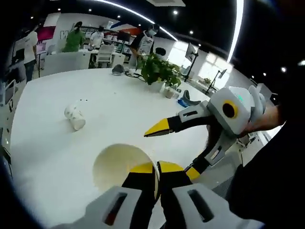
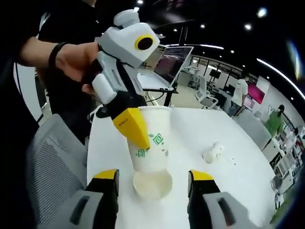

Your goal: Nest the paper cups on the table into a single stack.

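A: Where do we stand with the cups?

B: Our left gripper (image 1: 157, 168) has its yellow tips pinched down on the near rim of a paper cup (image 1: 121, 164), at about 6 o'clock in the left gripper view, with the cup's mouth facing the camera. In the right gripper view the same cup (image 2: 150, 150) is held up over the white table (image 2: 209, 138), bottom end towards that lens, and the left gripper (image 2: 136, 129) grips its wall from 10 o'clock.

A: And the right one?

B: The right gripper (image 2: 153, 177) has its jaws wide apart with nothing between them, the held cup just ahead of the gap. In the left gripper view we see the right gripper (image 1: 174, 145) coming in from 3 o'clock, spread open beside the cup's rim.

A: So which step is this?

B: We judge it the gathering stage: one cup in hand, none nested in it yet (as far as we can tell). A second cup (image 1: 75, 117) lies on its side on the table at 10 o'clock, well apart from the held one; in the right gripper view that second cup (image 2: 212, 152) sits at 3 o'clock.

A: Next move?

B: Probably the free right gripper reaches for that tipped cup, clamps its wall, rights it and lines it up with the held one so they slide together. A crushed rim is the risk.
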`<state>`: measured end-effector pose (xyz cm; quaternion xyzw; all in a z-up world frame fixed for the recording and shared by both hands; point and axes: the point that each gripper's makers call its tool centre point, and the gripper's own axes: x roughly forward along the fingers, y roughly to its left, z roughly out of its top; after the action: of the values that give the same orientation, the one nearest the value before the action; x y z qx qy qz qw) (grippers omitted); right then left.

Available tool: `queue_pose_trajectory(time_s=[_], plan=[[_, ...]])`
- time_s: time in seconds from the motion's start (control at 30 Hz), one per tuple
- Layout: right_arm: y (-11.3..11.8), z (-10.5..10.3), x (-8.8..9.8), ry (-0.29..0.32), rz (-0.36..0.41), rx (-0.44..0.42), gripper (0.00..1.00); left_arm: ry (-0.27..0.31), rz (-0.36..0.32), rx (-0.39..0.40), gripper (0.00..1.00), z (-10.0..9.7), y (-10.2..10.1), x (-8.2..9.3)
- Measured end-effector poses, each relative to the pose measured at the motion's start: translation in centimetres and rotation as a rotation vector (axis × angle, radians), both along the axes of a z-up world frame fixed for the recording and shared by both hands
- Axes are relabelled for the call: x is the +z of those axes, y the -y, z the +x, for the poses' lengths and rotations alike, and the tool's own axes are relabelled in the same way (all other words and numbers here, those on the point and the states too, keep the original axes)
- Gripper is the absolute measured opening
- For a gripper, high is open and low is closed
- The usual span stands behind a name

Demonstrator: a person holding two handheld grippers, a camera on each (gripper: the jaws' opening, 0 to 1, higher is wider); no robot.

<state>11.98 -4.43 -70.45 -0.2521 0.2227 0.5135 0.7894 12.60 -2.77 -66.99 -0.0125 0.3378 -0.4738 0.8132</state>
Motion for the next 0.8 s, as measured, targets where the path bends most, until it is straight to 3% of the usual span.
queue_pose_trajectory(time_s=[0.8], plan=[[5.6, -1.5, -1.5, -0.086, 0.004, -0.146, 0.69, 0.098, 0.246, -0.179, 0.00, 0.3, 1.7, -2.8]])
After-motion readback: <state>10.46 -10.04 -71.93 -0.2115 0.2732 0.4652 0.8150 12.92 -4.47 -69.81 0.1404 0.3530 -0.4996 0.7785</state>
